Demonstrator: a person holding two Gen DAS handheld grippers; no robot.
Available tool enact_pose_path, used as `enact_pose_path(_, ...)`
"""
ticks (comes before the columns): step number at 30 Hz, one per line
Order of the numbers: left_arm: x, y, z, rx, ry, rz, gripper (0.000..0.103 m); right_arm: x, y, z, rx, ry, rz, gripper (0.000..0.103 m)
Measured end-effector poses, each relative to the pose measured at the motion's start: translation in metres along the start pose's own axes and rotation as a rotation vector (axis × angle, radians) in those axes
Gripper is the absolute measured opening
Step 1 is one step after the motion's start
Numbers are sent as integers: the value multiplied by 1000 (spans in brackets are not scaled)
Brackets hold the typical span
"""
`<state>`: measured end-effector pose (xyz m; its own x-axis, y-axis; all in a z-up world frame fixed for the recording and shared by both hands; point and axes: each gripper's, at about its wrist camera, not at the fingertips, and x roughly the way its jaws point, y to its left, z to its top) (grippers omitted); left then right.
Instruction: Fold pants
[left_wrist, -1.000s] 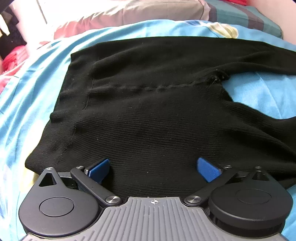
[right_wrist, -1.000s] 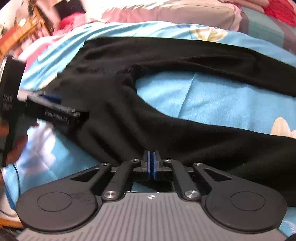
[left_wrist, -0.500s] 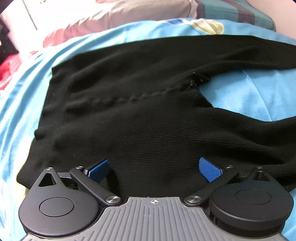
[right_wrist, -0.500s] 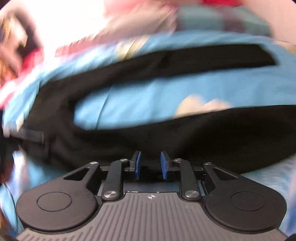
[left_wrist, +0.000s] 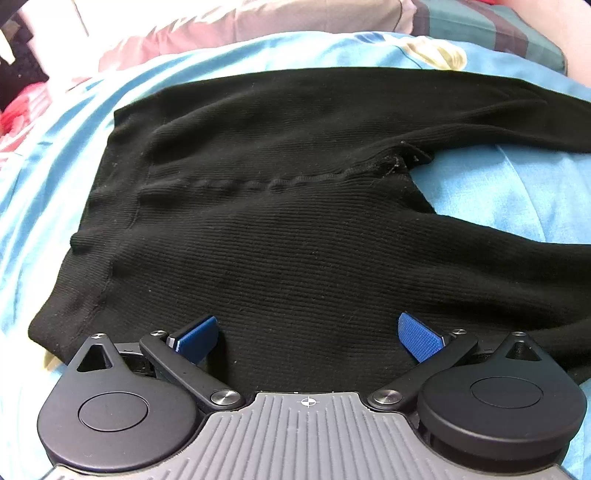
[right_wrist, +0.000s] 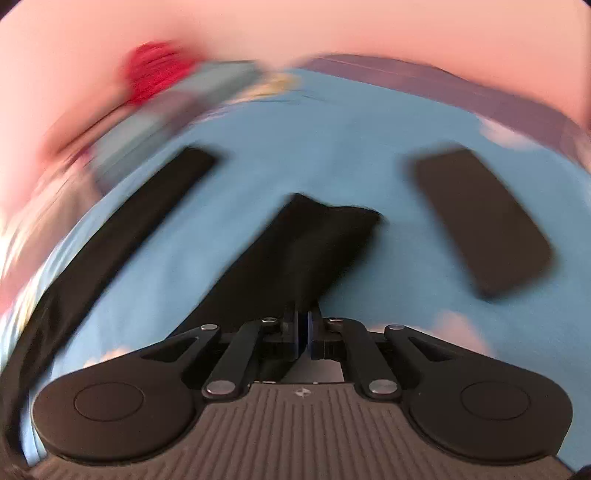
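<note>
Pinched the near leg hem of the pants (right_wrist: 295, 251) in the right gripper (right_wrist: 303, 334) for folding, left gripper (left_wrist: 308, 334) spread wide, steadying the waist.

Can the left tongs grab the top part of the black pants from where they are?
Probably yes. The left tongs are open over the pants, near the waistband, and nothing lies between them.
</note>
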<state>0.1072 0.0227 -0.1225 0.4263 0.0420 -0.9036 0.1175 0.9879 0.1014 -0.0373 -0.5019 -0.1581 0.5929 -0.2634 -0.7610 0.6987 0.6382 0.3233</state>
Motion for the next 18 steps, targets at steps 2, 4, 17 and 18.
enact_pose_path(2,0,-1,1,-3,-2,4,103,-2,-2,-4,-21,-3,31,7)
enact_pose_path(4,-1,-1,0,-5,-5,5,103,-2,13,-5,-89,5,18,12)
enact_pose_path(17,-7,-6,2,-18,-6,36,103,-45,126,-99,-624,82,213,61)
enact_pose_path(18,-7,-6,2,-16,-7,36,103,-38,129,-105,-665,131,198,60)
